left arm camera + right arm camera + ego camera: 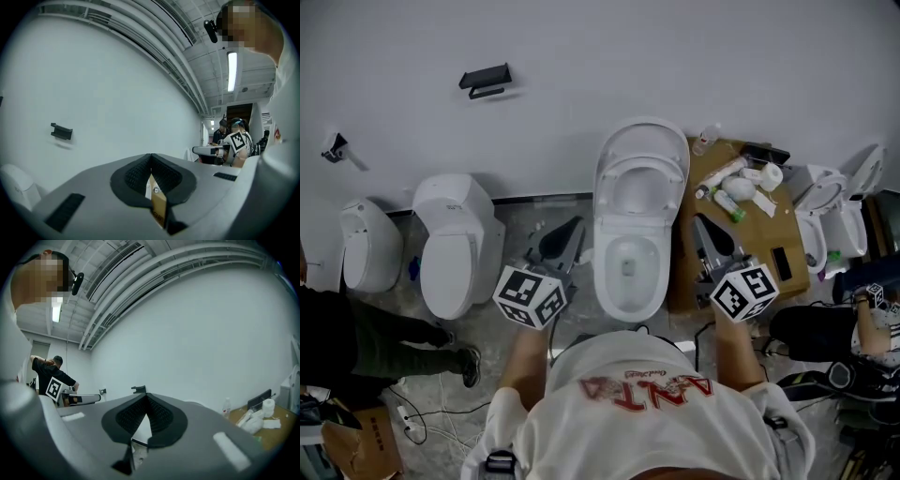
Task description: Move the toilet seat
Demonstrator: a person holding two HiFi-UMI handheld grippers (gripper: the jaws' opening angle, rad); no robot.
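Note:
The white toilet (628, 272) stands in the middle of the head view, against the wall. Its seat ring (638, 184) is raised and leans back on the upright lid (643, 134), so the bowl lies open. My left gripper (577, 224) hovers at the bowl's left side, jaws shut with nothing between them. On the bowl's right side my right gripper (698, 220) is also shut and empty. Both gripper views look up at the bare wall past the closed tips, the left gripper (151, 156) and the right gripper (146, 395); the toilet does not show in them.
A second toilet (455, 246) with its lid down stands left, another (369, 246) beyond it. A brown cardboard top (748, 236) with bottles and a tissue roll touches the toilet's right side, a further toilet (827, 208) past it. A black bracket (486, 80) hangs on the wall. People stand at both sides; cables lie on the floor.

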